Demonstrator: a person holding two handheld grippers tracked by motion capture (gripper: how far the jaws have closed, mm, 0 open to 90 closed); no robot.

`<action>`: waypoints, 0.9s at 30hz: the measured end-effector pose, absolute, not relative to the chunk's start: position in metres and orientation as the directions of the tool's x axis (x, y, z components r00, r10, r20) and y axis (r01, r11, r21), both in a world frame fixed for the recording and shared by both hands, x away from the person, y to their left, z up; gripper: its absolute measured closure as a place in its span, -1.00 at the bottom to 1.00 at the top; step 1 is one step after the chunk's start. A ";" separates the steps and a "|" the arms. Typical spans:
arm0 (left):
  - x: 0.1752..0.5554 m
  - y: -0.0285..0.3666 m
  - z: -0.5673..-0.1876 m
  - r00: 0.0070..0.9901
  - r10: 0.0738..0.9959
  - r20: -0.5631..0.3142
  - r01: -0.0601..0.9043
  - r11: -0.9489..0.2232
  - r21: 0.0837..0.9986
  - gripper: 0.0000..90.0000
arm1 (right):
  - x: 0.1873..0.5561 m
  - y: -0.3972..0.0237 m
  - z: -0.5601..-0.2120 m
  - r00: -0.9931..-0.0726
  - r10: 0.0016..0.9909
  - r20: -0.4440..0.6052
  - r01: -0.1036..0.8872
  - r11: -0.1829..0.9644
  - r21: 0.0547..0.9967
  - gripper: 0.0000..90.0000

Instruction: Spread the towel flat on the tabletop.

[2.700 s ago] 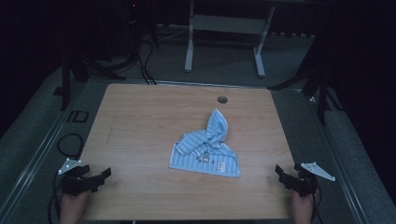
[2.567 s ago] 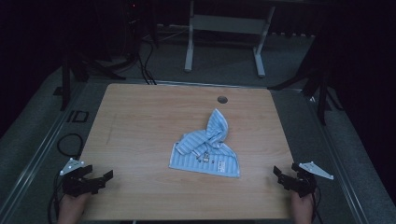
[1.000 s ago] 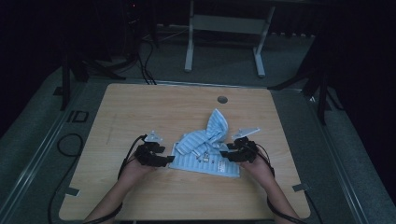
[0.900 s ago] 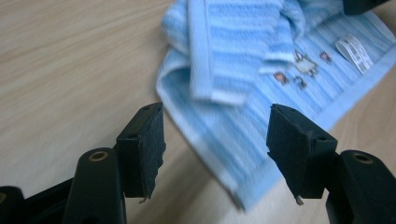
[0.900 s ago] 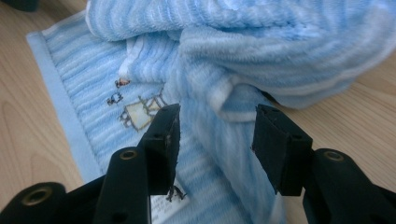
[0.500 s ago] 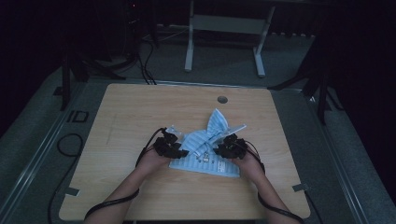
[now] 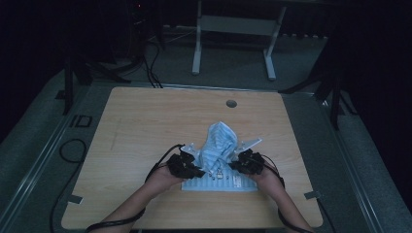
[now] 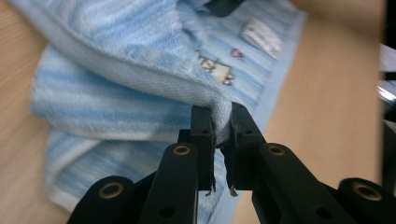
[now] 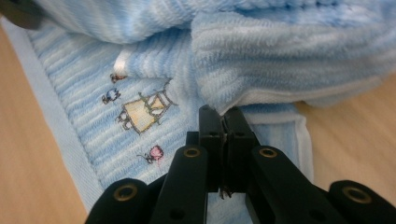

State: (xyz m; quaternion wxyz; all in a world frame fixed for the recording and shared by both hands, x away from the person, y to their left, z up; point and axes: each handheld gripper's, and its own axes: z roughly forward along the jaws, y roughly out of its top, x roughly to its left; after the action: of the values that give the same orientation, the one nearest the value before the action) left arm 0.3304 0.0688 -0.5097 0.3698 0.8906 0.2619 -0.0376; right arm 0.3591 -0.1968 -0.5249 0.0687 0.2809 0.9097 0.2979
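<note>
- High view: the towel (image 7: 219, 160) lies bunched on the counter (image 7: 145, 126), toward 6 o'clock of centre; the left gripper (image 7: 197, 171) at its 9 o'clock edge, the right gripper (image 7: 238, 165) at 3 o'clock.
- Left gripper view: jaws nearly closed, pinching a folded towel hem (image 8: 223, 114).
- Right gripper view: jaws pressed together on the towel's edge (image 9: 224, 112); small embroidered figures (image 9: 140, 114) at 10 o'clock.

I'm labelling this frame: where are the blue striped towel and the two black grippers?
blue striped towel (image 7: 221, 141): high view, its raised bunched middle.
left gripper (image 8: 219, 128): left gripper view, between fingertips.
right gripper (image 9: 223, 116): right gripper view, between fingertips.
</note>
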 end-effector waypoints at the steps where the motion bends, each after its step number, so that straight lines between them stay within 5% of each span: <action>1: 0.330 0.070 -0.505 0.862 0.429 -0.271 0.494 -0.588 0.640 0.83 | 0.354 -0.203 -0.524 -0.832 0.552 0.042 0.470 0.664 0.581 0.96; 5: 0.341 0.078 -0.478 0.867 0.431 -0.251 0.471 -0.541 0.697 0.83 | 0.348 -0.211 -0.522 -0.829 0.557 0.040 0.472 0.660 0.584 0.96; 8: 0.361 0.089 -0.451 0.859 0.496 -0.131 0.410 -0.510 0.757 0.83 | 0.347 -0.216 -0.521 -0.825 0.564 0.044 0.478 0.653 0.587 0.96; 10: 0.390 0.111 -0.431 0.751 0.659 -0.028 0.407 -0.429 0.806 0.71 | 0.348 -0.218 -0.521 -0.822 0.567 0.053 0.486 0.649 0.585 0.96; 11: 0.390 0.111 -0.431 0.751 0.659 -0.028 0.407 -0.429 0.806 0.49 | 0.348 -0.218 -0.521 -0.822 0.567 0.053 0.486 0.649 0.585 0.96; 12: 0.409 0.133 -0.429 0.633 0.769 -0.095 0.498 -0.310 0.810 0.40 | 0.349 -0.218 -0.521 -0.822 0.567 0.054 0.485 0.647 0.589 0.96; 15: 0.415 0.146 -0.436 0.555 0.810 -0.188 0.598 -0.231 0.768 0.17 | 0.350 -0.218 -0.521 -0.821 0.568 0.058 0.488 0.645 0.588 0.96; 18: 0.397 0.125 -0.465 0.612 0.772 -0.175 0.643 -0.356 0.678 -0.18 | 0.352 -0.217 -0.523 -0.821 0.567 0.062 0.489 0.643 0.589 0.96; 27: 0.338 0.061 -0.503 0.762 0.604 -0.234 0.588 -0.494 0.640 -0.19 | 0.353 -0.214 -0.521 -0.819 0.570 0.059 0.488 0.640 0.593 0.96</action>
State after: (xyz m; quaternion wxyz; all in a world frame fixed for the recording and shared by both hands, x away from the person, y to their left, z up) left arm 0.3385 0.0611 -0.5028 0.3662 0.8642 0.3450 0.0110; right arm 0.3530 -0.2138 -0.5209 0.0670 0.2931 0.9032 0.3064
